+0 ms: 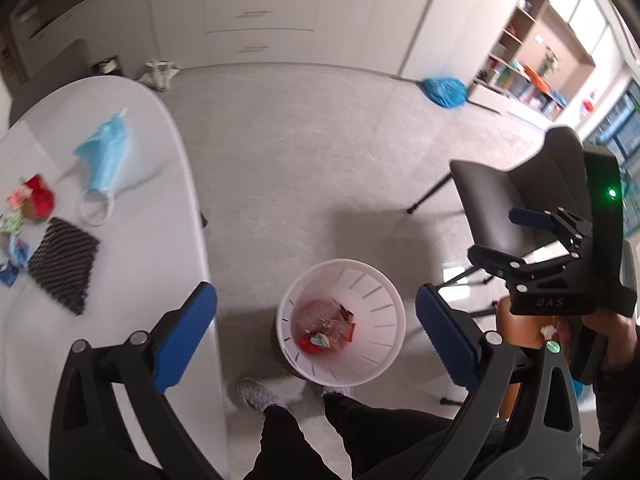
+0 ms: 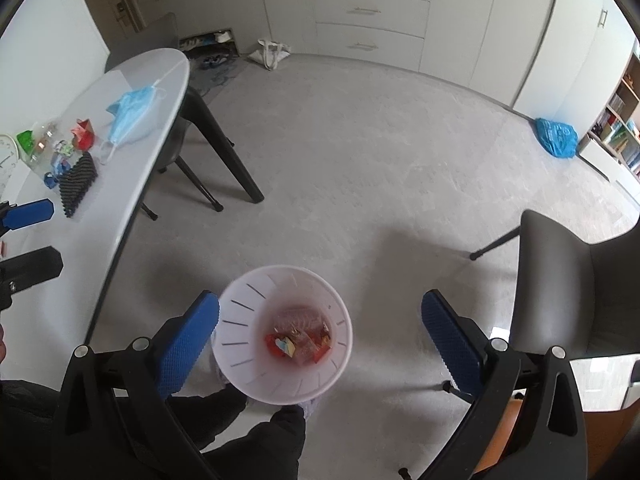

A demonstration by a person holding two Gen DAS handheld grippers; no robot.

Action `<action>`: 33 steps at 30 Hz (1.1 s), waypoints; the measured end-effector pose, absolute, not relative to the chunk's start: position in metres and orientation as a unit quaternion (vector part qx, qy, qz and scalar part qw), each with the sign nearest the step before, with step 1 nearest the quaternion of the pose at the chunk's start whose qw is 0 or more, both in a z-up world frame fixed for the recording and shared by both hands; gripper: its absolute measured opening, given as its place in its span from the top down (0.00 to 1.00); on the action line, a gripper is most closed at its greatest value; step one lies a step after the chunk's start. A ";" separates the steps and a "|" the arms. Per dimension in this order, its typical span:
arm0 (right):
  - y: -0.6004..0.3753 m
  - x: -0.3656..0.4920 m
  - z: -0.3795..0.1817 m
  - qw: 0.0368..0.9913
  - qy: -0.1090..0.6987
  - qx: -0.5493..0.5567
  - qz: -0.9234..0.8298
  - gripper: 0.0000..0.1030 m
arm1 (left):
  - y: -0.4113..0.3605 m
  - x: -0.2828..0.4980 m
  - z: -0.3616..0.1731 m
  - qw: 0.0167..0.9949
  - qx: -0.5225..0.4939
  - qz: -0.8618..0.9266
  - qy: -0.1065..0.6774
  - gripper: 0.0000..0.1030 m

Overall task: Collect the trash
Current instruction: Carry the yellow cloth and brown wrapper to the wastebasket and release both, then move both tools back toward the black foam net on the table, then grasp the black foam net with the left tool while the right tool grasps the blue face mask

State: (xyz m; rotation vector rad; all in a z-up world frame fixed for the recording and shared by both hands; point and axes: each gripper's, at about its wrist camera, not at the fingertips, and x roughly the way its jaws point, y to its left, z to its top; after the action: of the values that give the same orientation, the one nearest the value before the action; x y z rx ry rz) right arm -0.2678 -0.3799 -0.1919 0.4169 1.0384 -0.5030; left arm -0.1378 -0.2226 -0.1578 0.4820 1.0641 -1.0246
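Note:
A white slotted trash bin [image 1: 352, 280] stands on the floor by the table and holds several crumpled wrappers [image 1: 326, 330]; it also shows in the right wrist view [image 2: 248, 304]. My left gripper [image 1: 316, 338] is open and empty above the bin. My right gripper [image 2: 320, 336] is open and empty above the bin too; it also shows in the left wrist view [image 1: 496, 236]. On the white table [image 1: 152, 184] lie a blue face mask [image 1: 106, 154], a red wrapper [image 1: 38, 200], a black ridged pad [image 1: 64, 268] and small scraps [image 1: 12, 248].
A grey chair [image 2: 580, 280] stands right of the bin. The person's legs and shoes [image 1: 260, 394] are below the bin. A blue bag [image 2: 556, 136] lies by the far shelves. A white tote [image 2: 270, 54] lies by the cabinets. A clock [image 2: 6, 160] lies on the table.

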 end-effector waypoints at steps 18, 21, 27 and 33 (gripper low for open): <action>-0.310 -0.155 -0.150 0.870 0.454 0.138 -0.135 0.03 | -0.109 -0.030 -0.146 0.818 0.086 -0.268 0.501 0.08; -0.302 -0.134 -0.143 0.877 0.448 0.128 -0.119 0.03 | -0.094 -0.008 -0.151 0.829 0.073 -0.231 0.504 0.08; -0.283 -0.087 -0.135 0.885 0.444 0.113 -0.089 0.03 | -0.072 0.036 -0.168 0.830 0.028 -0.180 0.526 0.08; -0.269 -0.042 -0.142 0.882 0.454 0.112 -0.063 0.03 | -0.059 0.077 -0.205 0.805 -0.036 -0.133 0.576 0.15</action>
State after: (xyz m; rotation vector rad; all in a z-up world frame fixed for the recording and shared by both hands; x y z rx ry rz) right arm -0.0416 -0.2688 -0.1421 0.2326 0.9460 -0.1309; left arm 0.0770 -0.0585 -0.2051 -0.0772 1.2340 -0.2857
